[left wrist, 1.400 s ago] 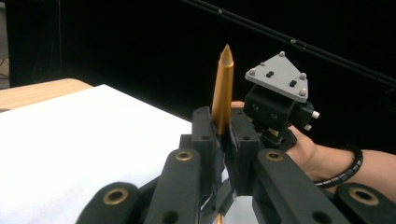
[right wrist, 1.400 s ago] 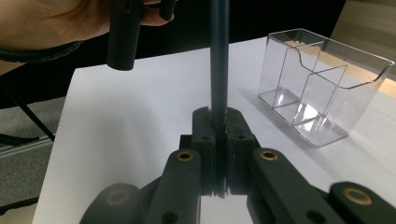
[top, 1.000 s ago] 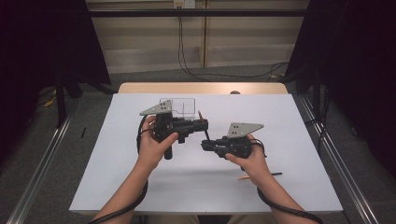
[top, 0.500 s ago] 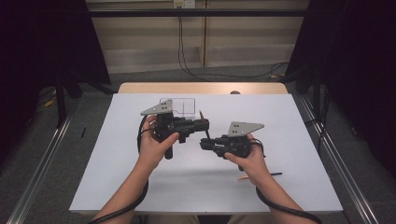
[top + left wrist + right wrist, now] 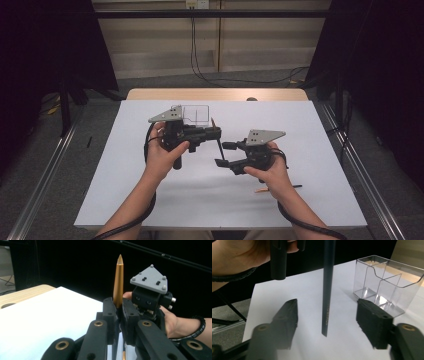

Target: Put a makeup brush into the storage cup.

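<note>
Your left gripper (image 5: 212, 134) has its fingers clamped tight on a pen (image 5: 218, 142), well above the white desk (image 5: 310, 150) near its middle. In the left gripper view the pen's tapered gold end (image 5: 118, 281) stands straight up out of the closed fingers (image 5: 110, 312), and a sliver of gold shows below them too. In the high view the dark lower barrel hangs down and slightly to the right from those fingers, toward your right gripper (image 5: 222, 154).

Your right gripper's fingers have just been opening and now stand wide apart. In the right gripper view the black barrel (image 5: 328, 287) hangs between the two fingers (image 5: 287, 320) with clear white desk showing on either side, so neither pad touches it. The barrel's cut-off lower end floats above the desk surface.

A clear plastic holder (image 5: 384, 282) with divided compartments stands on the desk just beyond your right gripper's far finger; in the high view it sits behind your left gripper (image 5: 195, 114), toward the far edge. Another slim pen (image 5: 277, 188) lies flat on the desk just beside your right hand (image 5: 270, 172). Your left hand (image 5: 162, 155) grips its tool from below.
</note>
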`<state>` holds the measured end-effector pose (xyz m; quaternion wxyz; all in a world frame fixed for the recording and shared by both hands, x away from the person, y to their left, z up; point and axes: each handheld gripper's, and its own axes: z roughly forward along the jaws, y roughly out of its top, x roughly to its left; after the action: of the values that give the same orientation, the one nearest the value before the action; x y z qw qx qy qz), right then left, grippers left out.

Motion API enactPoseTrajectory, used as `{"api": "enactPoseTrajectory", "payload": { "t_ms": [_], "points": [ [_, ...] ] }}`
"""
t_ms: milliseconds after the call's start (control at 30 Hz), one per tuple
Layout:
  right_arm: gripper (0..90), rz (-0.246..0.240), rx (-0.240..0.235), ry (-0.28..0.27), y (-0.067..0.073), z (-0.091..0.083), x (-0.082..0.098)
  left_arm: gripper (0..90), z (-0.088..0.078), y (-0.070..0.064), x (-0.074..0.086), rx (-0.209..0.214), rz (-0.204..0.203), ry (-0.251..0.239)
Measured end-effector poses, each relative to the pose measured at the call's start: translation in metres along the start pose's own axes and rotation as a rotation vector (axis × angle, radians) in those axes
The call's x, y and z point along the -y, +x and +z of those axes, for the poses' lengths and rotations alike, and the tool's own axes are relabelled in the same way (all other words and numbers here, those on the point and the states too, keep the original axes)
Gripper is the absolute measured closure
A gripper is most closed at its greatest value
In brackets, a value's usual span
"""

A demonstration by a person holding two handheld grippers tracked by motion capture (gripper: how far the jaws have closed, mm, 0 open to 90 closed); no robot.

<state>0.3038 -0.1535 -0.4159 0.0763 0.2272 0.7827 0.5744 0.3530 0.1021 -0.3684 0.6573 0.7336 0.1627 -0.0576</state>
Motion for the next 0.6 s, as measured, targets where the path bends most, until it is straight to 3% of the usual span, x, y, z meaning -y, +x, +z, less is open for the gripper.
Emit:
{"api": "enactPoseTrajectory", "payload": {
  "t_ms": [100,133,600],
  "points": [
    [25.6,0.0,0.017,0.003,-0.001,-0.004,-0.001,83.5,-0.002,0.001,-0.001,-0.007,0.004,0.008],
    [19.6,-0.007,0.034,0.019,-0.001,-0.006,0.0,83.5,-0.002,0.001,-0.001,-0.01,0.006,0.007],
    [7.8,0.025,0.062,0.01,-0.006,-0.023,0.007,83.5,-0.008,0.002,-0.003,-0.034,0.011,0.01]
  ]
}}
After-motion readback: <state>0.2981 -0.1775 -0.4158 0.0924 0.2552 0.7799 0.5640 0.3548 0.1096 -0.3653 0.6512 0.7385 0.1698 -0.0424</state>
